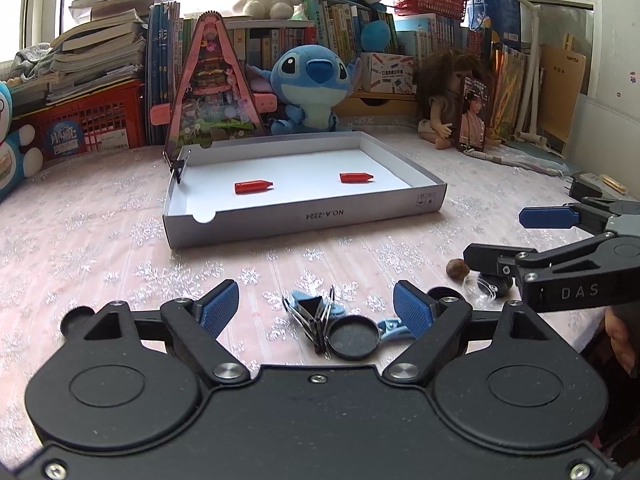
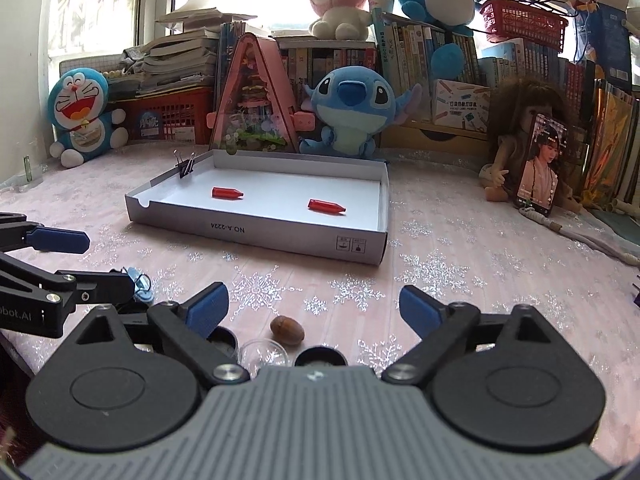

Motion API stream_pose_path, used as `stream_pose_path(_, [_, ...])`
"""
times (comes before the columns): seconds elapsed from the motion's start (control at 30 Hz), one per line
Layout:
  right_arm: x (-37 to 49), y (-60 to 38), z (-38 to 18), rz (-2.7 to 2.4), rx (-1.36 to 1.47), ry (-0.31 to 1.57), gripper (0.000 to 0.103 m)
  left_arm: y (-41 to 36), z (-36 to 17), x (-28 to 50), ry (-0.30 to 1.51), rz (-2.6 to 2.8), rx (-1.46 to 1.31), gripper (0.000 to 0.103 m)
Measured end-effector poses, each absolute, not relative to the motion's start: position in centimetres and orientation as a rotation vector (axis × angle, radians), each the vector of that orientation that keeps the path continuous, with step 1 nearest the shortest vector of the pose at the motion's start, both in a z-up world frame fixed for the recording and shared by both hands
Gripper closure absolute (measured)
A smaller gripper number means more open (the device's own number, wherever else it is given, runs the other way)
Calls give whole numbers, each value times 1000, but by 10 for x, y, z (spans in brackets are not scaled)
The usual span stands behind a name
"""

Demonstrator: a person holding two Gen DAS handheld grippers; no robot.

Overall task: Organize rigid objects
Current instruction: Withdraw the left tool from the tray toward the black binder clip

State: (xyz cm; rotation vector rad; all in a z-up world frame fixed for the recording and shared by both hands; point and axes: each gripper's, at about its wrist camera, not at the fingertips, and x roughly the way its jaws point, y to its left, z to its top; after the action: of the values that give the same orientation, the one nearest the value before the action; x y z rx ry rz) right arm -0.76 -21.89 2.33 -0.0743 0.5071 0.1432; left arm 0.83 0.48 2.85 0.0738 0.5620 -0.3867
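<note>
The left gripper (image 1: 316,306) stands wide open over a cluster of black binder clips (image 1: 310,320), a round dark lid (image 1: 352,338) and a light-blue clip (image 1: 390,326), gripping nothing; the right gripper (image 2: 314,308) gapes likewise above a brown nut (image 2: 287,330), a clear dome (image 2: 264,354) and what may be small dark tins (image 2: 320,356); the shallow white box (image 1: 296,216) beyond holds two red crayons (image 1: 254,186), one binder clip (image 2: 186,166) on its rim.

A pink snowflake-patterned tablecloth (image 2: 432,264) carries a shallow white box lid (image 2: 280,236) mid-table; nearer lie a brown nut (image 2: 286,330), black binder clips (image 1: 316,316), a blue clip (image 1: 390,326) and small round tins (image 1: 352,338).
</note>
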Motion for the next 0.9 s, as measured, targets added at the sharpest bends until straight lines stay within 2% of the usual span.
stream_pose_path(0.2, [-15, -215, 13, 141, -99, 517, 6, 6, 22, 1, 563, -381, 73, 24])
stream_pose_path(0.33, [-18, -217, 9, 137, -99, 520, 6, 10, 22, 2, 561, -349, 45, 32])
stream_pose_path(0.47, [-20, -220, 8, 127, -91, 521, 6, 18, 23, 10, 565, -305, 11, 44])
stream_pose_path(0.9, [-22, -225, 3, 104, -92, 532, 6, 38, 14, 17, 578, -202, 34, 47])
